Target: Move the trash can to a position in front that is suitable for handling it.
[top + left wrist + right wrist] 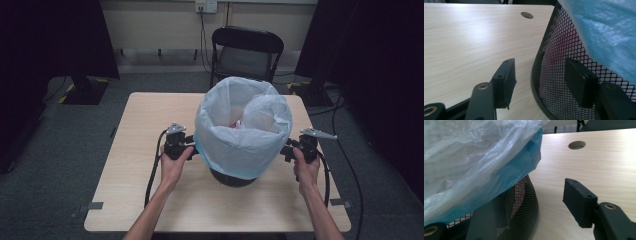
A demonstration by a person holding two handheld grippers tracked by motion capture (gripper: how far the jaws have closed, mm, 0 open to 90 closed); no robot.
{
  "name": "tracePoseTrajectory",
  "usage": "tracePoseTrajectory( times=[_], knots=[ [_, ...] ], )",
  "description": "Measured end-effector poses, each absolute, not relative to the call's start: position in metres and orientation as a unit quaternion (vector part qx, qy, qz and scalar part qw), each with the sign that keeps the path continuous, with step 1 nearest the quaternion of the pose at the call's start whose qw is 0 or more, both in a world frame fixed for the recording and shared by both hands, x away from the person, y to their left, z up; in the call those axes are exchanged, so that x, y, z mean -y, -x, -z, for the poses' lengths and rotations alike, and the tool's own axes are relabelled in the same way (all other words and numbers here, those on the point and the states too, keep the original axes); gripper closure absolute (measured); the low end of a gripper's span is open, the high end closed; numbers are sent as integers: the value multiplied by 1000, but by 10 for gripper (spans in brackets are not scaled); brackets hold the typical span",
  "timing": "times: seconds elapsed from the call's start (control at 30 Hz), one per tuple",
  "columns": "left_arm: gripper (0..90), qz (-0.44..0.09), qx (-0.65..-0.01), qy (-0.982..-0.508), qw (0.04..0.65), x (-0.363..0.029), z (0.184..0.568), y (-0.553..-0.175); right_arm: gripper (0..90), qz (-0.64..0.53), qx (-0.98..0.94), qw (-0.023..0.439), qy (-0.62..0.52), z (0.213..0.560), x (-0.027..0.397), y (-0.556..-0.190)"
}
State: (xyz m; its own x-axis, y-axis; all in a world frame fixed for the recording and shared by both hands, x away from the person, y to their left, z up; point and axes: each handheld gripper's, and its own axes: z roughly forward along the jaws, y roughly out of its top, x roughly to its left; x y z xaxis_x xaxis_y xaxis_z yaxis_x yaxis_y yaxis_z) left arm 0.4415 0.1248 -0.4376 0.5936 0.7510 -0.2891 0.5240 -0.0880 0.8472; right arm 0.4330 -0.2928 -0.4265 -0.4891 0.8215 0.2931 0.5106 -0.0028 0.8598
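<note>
Left tongs [537, 82] and right tongs [541, 203] stand half open beside the mesh bin [554, 75], seemingly touching nothing; grip low and evenly, clear of the bag [243, 131].

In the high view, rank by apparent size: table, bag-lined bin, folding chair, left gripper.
1. table
2. bag-lined bin
3. folding chair, though it stands farther from the camera, so its true size against the bin is unsure
4. left gripper
</note>
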Motion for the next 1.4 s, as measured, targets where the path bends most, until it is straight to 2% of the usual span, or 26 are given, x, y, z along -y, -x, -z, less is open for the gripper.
tracePoseTrajectory(
  times=[0.5,0.63,0.7,0.97,1.03,1.23,1.3,1.4],
  knots=[
    [423,-115,-440,-731,508,-160,437,-398,441,-522,-719,124,-441,425,262,-409],
    [424,-108,-439,-735,505,-167,439,-388,443,-524,-723,114,-435,426,257,-407],
    [404,-89,-434,-739,508,-176,443,-381,436,-522,-732,114,-423,425,253,-403],
    [412,-104,-418,-751,500,-182,440,-367,432,-527,-735,102,-414,425,248,-391],
    [407,-84,-402,-751,516,-188,440,-363,427,-531,-735,96,-410,425,248,-385],
    [409,-70,-390,-755,523,-191,441,-363,420,-531,-740,94,-402,425,248,-379],
    [414,-66,-385,-757,524,-191,441,-363,410,-531,-741,93,-400,425,249,-379],
    [309,-68,-394,-756,518,-193,444,-367,309,-525,-744,92,-403,425,251,-381]
  ],
)
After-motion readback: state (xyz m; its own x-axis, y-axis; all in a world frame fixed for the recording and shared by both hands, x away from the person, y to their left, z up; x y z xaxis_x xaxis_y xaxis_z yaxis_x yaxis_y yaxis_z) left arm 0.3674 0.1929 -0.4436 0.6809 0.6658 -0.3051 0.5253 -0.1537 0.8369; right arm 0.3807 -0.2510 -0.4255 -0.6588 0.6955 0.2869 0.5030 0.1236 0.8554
